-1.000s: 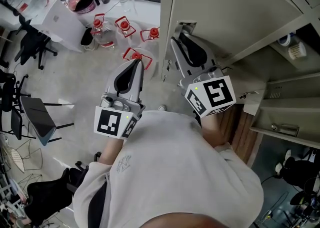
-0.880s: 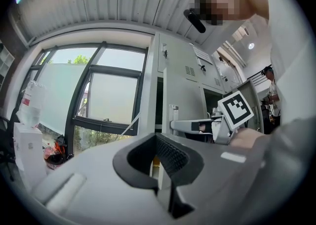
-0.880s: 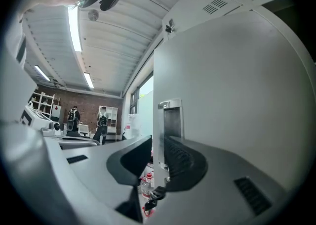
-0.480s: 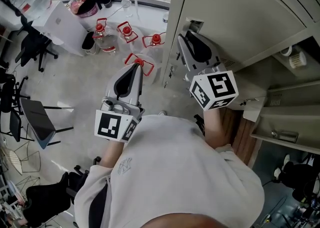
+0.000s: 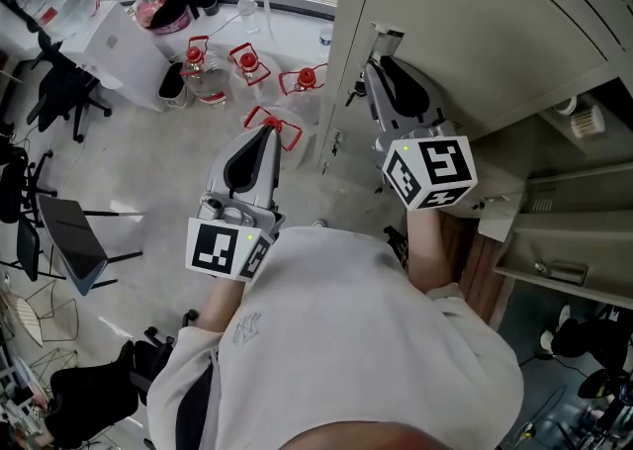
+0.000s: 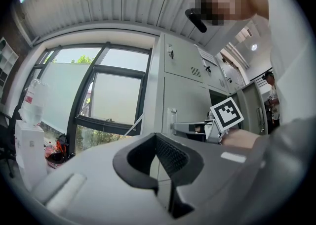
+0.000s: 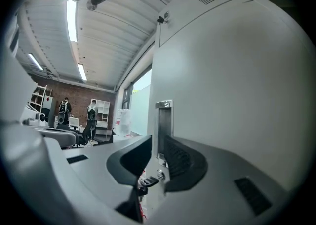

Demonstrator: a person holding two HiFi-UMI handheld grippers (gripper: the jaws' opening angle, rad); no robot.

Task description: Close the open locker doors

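A tall grey locker door [image 5: 475, 23] stands swung out at the upper right of the head view. My right gripper [image 5: 382, 64] is shut and empty, its tips against the door's face by the handle recess [image 5: 386, 40]. Through the right gripper [image 7: 155, 142] view, the recess [image 7: 164, 120] sits just beyond the tips, with a key in a lock [image 7: 148, 178] below. My left gripper [image 5: 268, 132] hangs over the floor left of the lockers, shut and holding nothing; in its own view the left gripper [image 6: 157, 137] points at closed locker fronts [image 6: 182, 100]. To the right, open compartments [image 5: 584, 112] show.
Several water jugs with red caps [image 5: 247, 62] stand on the floor near the locker's foot. A white cabinet [image 5: 119, 43] and office chairs [image 5: 59, 92] line the left. Another open door [image 5: 564, 240] juts out at lower right. Two people [image 7: 91, 115] stand far off.
My right gripper has moved up and to the right along with the grey door. The left gripper has stayed almost where it was.
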